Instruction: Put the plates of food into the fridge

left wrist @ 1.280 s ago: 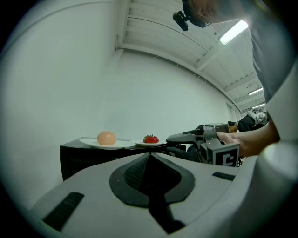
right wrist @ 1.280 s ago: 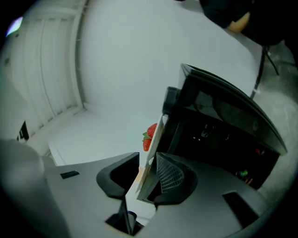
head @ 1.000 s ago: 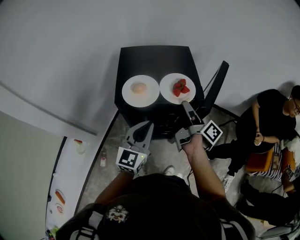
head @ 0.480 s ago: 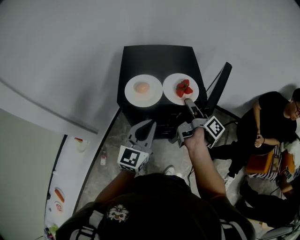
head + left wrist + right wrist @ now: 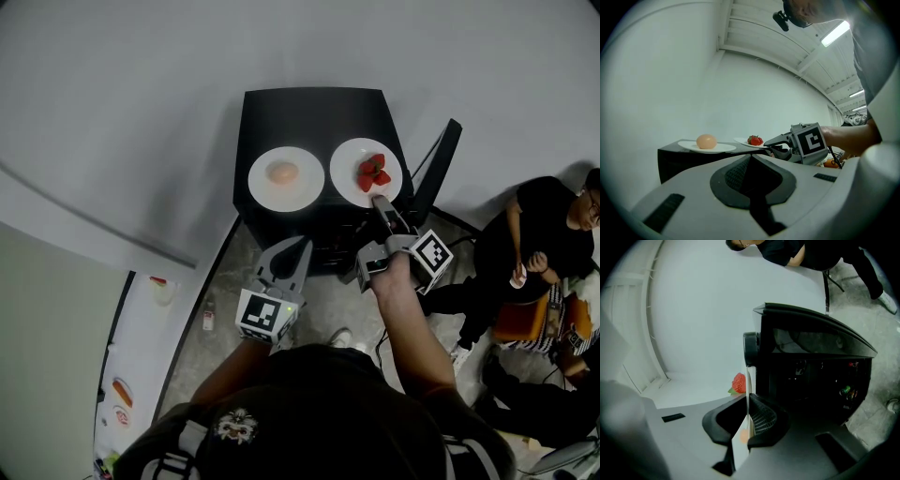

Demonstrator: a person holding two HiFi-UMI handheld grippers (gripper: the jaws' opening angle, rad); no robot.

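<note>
Now, right tool (image 5: 380,201): pinches the near rim of the strawberry plate (image 5: 349,180), a jaw on each side of its edge.
Left tool (image 5: 302,247): jaws pressed together, nothing between them, held low in front of the fridge (image 5: 309,117).
Strawberry plate: on top of the black fridge, right side.
Second plate (image 5: 267,189): just beside it on the left, carrying a pale egg-shaped item (image 5: 283,172).

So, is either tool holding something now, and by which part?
The right tool grips the strawberry plate by its near rim; the left tool is shut and empty.
</note>
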